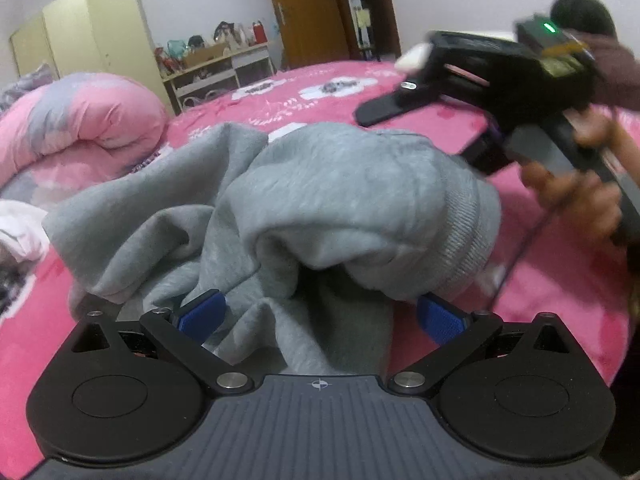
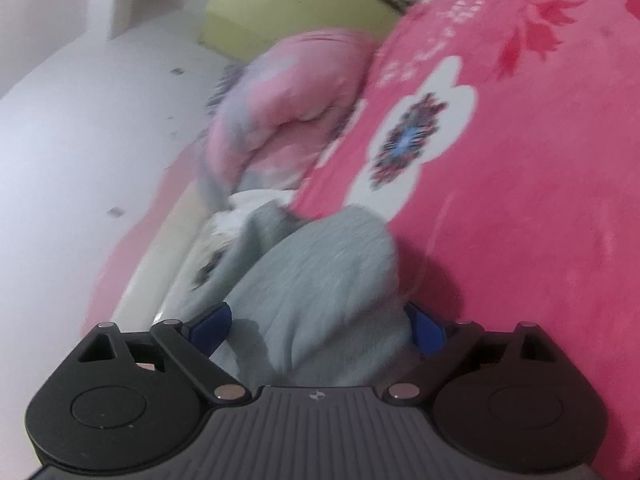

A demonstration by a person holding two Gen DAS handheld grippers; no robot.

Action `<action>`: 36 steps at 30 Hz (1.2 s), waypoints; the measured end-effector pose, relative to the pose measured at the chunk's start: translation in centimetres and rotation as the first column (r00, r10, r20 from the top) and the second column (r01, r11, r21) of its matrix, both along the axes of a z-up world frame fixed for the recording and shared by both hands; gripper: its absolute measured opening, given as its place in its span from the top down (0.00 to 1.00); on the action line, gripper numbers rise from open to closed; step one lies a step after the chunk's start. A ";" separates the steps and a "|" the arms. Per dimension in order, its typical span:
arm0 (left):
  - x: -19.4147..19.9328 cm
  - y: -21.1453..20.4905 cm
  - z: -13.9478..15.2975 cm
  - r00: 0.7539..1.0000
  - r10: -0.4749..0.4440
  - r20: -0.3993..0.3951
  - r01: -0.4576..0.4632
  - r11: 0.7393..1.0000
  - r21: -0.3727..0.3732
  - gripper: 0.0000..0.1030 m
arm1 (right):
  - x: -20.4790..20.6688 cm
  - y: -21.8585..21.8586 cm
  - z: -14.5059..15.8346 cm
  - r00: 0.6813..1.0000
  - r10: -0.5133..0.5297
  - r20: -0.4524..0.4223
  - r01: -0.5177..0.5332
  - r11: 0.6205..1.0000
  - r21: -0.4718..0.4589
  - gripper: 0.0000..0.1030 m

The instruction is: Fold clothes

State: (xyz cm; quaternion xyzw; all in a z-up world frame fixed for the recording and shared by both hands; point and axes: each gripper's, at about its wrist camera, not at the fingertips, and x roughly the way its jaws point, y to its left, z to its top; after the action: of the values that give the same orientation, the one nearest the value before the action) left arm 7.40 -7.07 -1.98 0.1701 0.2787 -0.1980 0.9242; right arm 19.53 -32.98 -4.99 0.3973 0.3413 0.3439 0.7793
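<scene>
A grey sweatshirt [image 1: 320,192] lies bunched on the pink flowered bedspread [image 1: 560,300], with a ribbed cuff [image 1: 468,236] at its right. My left gripper [image 1: 322,318] is low over the near folds, open. Its blue pads [image 1: 202,316] stand wide apart with loose cloth between them. My right gripper [image 1: 400,84] hangs above the bed beyond the sweatshirt, held by a hand [image 1: 572,196], fingers spread and nothing pinched. In the right wrist view, which is rolled, the grey sweatshirt [image 2: 320,272] fills the space between the wide blue pads [image 2: 212,324] of the right gripper [image 2: 320,326].
A rolled pink quilt [image 1: 80,120] lies at the bed's far left, and a white garment [image 1: 20,224] sits at the left edge. Behind the bed stand a pale yellow wardrobe [image 1: 92,28], a cluttered shelf [image 1: 216,68] and a wooden door [image 1: 308,8].
</scene>
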 end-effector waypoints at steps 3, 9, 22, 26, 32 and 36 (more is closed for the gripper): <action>-0.4 1.4 1.2 0.999 0.034 0.038 -0.032 0.998 -0.050 0.00 | -1.9 0.2 1.1 0.998 0.048 0.030 -0.050 0.996 0.067 0.12; -1.2 5.8 3.9 0.995 0.082 0.064 -0.067 0.975 -0.210 0.00 | -2.3 2.0 5.1 0.991 0.053 0.122 -0.073 0.983 0.170 0.12; 0.0 10.1 5.2 0.992 0.121 -0.041 -0.126 0.869 -0.479 0.00 | 2.0 13.2 6.7 0.974 0.223 0.040 -0.226 0.970 0.091 0.12; -0.3 10.9 4.5 0.990 0.111 -0.081 -0.137 0.845 -0.517 0.00 | 2.3 16.5 5.8 0.931 0.366 -0.004 -0.359 0.916 0.178 0.11; 0.4 12.5 2.2 0.966 0.173 -0.193 -0.252 0.804 -0.538 0.01 | 2.3 19.7 5.6 0.868 0.495 -0.045 -0.482 0.860 0.166 0.08; 1.6 13.2 1.3 0.953 0.173 -0.250 -0.289 0.768 -0.572 0.02 | 1.7 17.2 5.4 0.882 0.468 -0.052 -0.447 0.867 0.221 0.08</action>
State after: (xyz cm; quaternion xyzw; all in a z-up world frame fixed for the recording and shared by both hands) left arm 8.96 6.14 -0.67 -0.1870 0.3037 -0.1753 0.9176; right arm 21.26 -15.75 0.38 0.3994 0.4289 0.5306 0.6123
